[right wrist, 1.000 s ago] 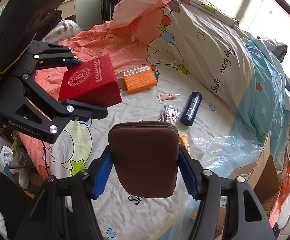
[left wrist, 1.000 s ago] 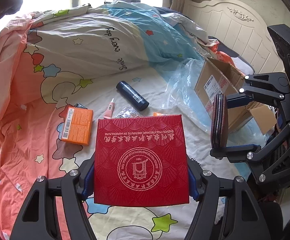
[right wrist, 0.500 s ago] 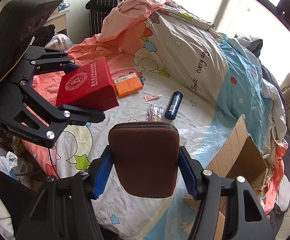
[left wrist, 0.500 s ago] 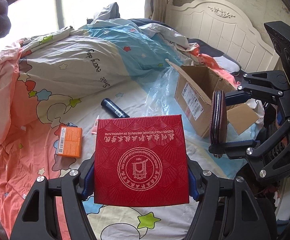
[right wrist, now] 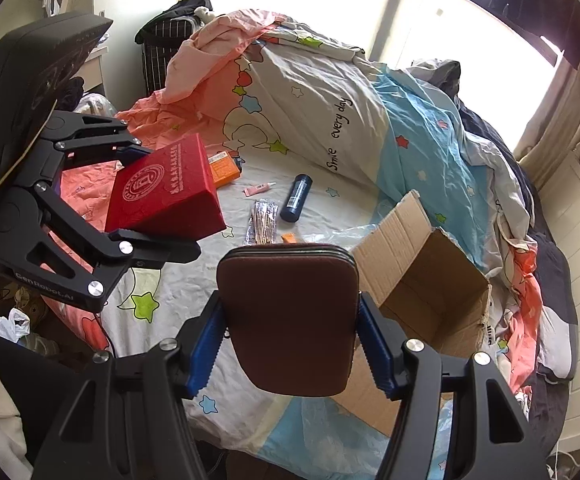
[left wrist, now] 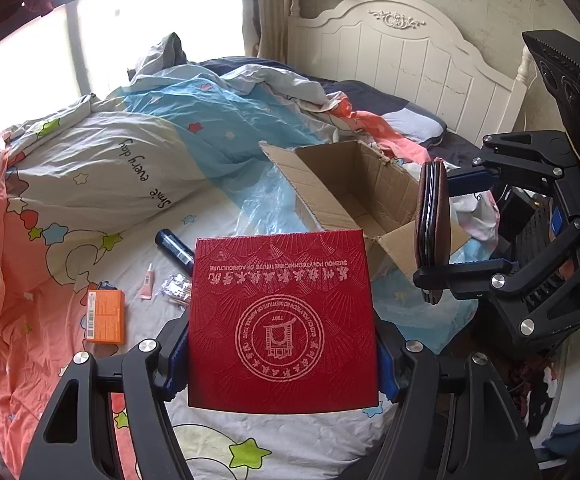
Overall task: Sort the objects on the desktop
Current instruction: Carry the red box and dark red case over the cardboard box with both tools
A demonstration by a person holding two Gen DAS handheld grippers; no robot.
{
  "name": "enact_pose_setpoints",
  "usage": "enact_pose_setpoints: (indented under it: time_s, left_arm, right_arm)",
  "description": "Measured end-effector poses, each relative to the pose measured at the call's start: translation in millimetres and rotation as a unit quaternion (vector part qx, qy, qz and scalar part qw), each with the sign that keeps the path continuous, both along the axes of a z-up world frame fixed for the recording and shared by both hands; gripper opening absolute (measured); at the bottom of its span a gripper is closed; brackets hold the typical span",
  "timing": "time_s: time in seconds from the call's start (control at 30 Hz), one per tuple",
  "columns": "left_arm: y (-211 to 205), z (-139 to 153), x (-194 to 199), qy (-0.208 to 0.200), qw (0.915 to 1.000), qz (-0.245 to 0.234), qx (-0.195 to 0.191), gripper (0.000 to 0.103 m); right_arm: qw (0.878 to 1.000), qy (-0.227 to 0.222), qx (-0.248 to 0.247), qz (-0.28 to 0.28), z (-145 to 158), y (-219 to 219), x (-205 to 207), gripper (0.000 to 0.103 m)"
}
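Observation:
My left gripper (left wrist: 283, 354) is shut on a red box (left wrist: 282, 320) with a white round seal, held above the bed; the box also shows in the right wrist view (right wrist: 164, 196). My right gripper (right wrist: 290, 344) is shut on a brown leather wallet (right wrist: 290, 316), held just left of an open cardboard box (right wrist: 421, 280). In the left wrist view the wallet (left wrist: 431, 228) hangs at the open cardboard box's (left wrist: 353, 188) near right flap. On the sheet lie an orange box (left wrist: 106, 316), a pink tube (left wrist: 146, 280), a dark blue bottle (left wrist: 174, 246) and a packet of sticks (right wrist: 264, 222).
A crumpled star-print duvet (left wrist: 102, 168) covers the far side of the bed. A clear plastic bag (left wrist: 266, 204) lies under the cardboard box. A white headboard (left wrist: 401, 60) stands at the right. A small orange item (right wrist: 288, 237) lies near the wallet.
Both grippers have risen and swung toward the cardboard box, each keeping its object. The box's open inside has come into view and the small items on the sheet look farther away.

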State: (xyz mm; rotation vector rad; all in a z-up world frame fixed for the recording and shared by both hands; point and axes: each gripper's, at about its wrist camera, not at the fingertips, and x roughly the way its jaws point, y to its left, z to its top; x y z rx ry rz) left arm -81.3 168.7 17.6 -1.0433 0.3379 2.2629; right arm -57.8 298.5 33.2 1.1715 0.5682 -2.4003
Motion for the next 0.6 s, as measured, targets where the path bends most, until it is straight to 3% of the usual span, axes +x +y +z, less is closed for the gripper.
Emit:
enact_pose_setpoints:
  time_s: [0.37, 0.6]
  left_arm:
    - [80, 25, 10, 0.016, 0.9978, -0.064, 0.012, 0.072]
    - [120, 23, 4, 0.012, 0.9966, -0.081, 0.013, 0.072]
  right_arm:
    - [0.997, 0.02, -0.013, -0.067, 18, 67, 18, 0.06]
    - [0.995, 0.019, -0.017, -0.093, 12, 95, 13, 0.06]
